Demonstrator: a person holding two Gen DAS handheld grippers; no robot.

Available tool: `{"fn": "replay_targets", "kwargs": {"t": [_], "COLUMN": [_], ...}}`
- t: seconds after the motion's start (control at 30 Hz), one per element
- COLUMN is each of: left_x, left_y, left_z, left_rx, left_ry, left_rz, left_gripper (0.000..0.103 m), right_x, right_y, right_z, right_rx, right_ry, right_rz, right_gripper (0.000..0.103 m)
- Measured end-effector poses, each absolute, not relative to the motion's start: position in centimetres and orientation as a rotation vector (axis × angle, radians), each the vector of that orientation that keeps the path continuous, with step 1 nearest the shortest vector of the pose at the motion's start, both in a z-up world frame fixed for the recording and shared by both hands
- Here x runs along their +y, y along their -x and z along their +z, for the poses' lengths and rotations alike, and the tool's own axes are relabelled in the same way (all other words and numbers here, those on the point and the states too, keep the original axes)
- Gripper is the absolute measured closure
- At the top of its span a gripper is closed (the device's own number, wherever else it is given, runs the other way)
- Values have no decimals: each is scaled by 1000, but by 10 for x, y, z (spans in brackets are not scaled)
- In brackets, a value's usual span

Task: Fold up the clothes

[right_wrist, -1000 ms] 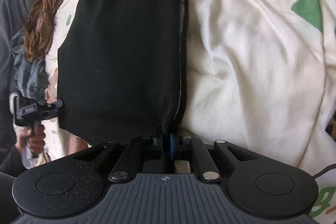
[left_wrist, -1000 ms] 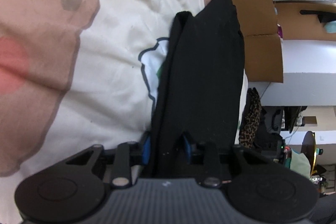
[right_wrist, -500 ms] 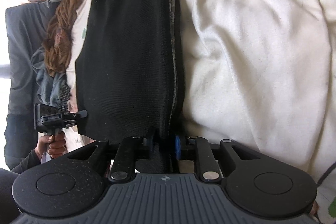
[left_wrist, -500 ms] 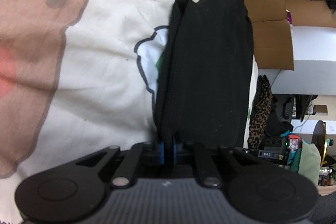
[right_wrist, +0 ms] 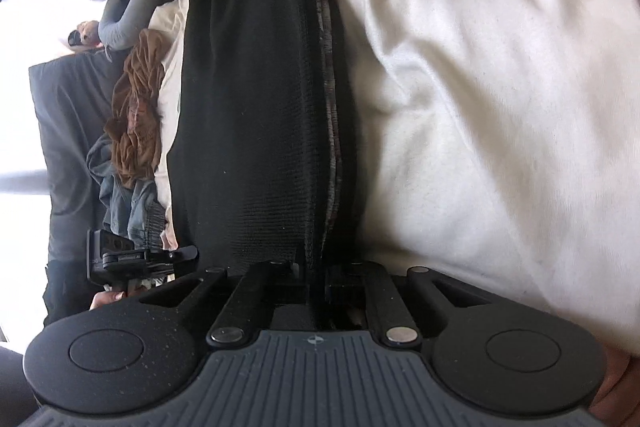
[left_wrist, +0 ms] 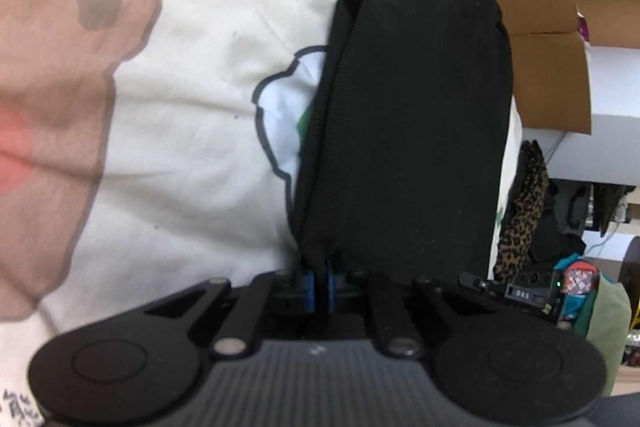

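- Both sets of fingers are pressed almost together, each pinching an edge of the same black garment – the left gripper has the cloth bunched between its blue pads, the right gripper has it running straight down into its narrow gap.
- Jaws on both sides have just been closing, and the cloth sits between them in each view.
- Ahead of the left fingers the garment runs away as a long, narrow, doubled strip lying on the cream bedspread, which shows bare off to their left.
- Ahead of the right fingers the same strip stretches out, its patterned seam edge on the side toward the bedspread.
- Judging by that doubled shape, a lengthwise fold looks already made – the piece is slim and layered, not spread flat.
- What seems left: bringing one end over the other to shorten it, then setting it down neatly.
- Off past the garment's far side, beyond the right fingers, a heap of other clothes waits, brown and denim among them, so the job as a whole looks far from finished.
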State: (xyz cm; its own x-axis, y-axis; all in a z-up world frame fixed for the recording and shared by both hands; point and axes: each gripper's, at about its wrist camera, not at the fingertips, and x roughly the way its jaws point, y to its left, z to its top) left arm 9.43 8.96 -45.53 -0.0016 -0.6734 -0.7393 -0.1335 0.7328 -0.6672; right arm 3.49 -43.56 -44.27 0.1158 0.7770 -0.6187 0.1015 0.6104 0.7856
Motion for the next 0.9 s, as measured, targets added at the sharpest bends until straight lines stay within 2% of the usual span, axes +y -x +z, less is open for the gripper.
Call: {"fn": "replay_targets", "kwargs": {"t": [0.27,0.6,0.9], "left_x": [79,57,69], "left_y": [-99,-100,-72], "left_z": [-400,-314,-277], "left_rx": [1550,1462,1431], "left_ry": [647,632,658], "left_rz": [-487,-528,-535], "left_gripper": [98,99,99], "right_x": [-430,-439,-448], "right_y": [-33,-39,-28], "right_z": [-382,-299,-252], "right_rx": [1321,1213,1196], "right_ry": [-763,-717,-691], "right_rz": [611,656,677], "right_gripper": [100,100,100]}}
